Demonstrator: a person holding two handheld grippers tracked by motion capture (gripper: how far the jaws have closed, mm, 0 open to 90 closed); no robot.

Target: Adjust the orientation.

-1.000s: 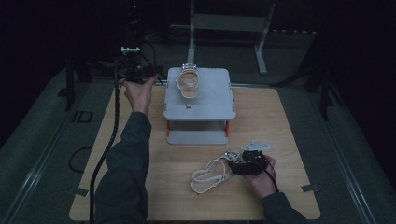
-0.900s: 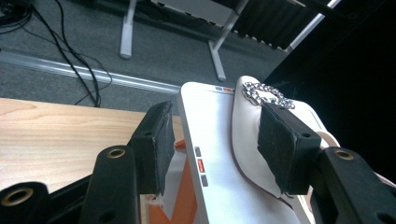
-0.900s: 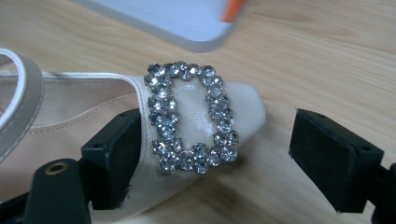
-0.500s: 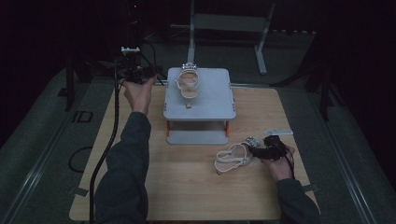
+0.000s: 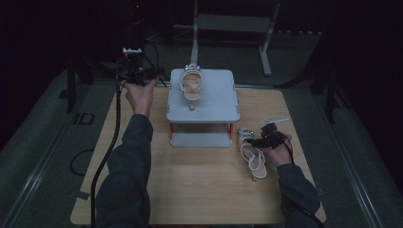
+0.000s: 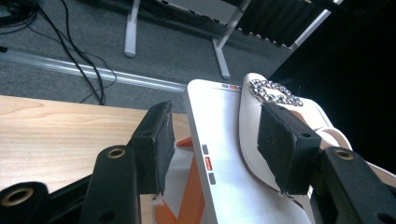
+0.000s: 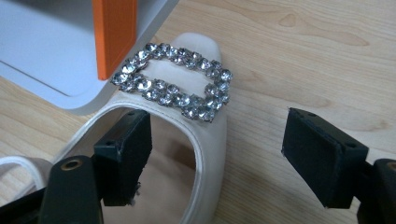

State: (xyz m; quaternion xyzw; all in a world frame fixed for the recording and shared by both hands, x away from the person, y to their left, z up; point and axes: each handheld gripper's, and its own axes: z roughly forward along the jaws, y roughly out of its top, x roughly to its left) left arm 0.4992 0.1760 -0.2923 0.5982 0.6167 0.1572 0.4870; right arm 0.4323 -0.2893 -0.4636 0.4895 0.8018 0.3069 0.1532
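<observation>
A white sandal (image 5: 192, 85) with a rhinestone buckle (image 6: 273, 91) lies on a grey raised platform (image 5: 214, 102) with orange legs. Its mate (image 5: 252, 154) lies on the wooden table, right of the platform. My right gripper (image 5: 259, 141) is at that sandal's toe. In the right gripper view, one jaw is inside the sandal (image 7: 205, 154) behind the buckle (image 7: 173, 79) and the other stands clear outside it. The right gripper (image 7: 219, 140) has just been closing a little, with the sandal's side edge between its jaws, unpressed. My left gripper (image 5: 142, 75) hovers open by the platform's far left corner (image 6: 219, 116), holding nothing.
The orange leg (image 7: 114, 32) and the platform's lower shelf (image 7: 46, 46) are right beside the sandal's toe. A small white strip (image 5: 275, 120) lies on the table near my right hand. A metal frame (image 5: 228, 23) stands behind the table. A black cable (image 5: 104, 156) trails off the left edge.
My right hand has moved right and slightly away from me, and the sandal on the table has travelled with it and turned lengthwise. The left arm has not moved.
</observation>
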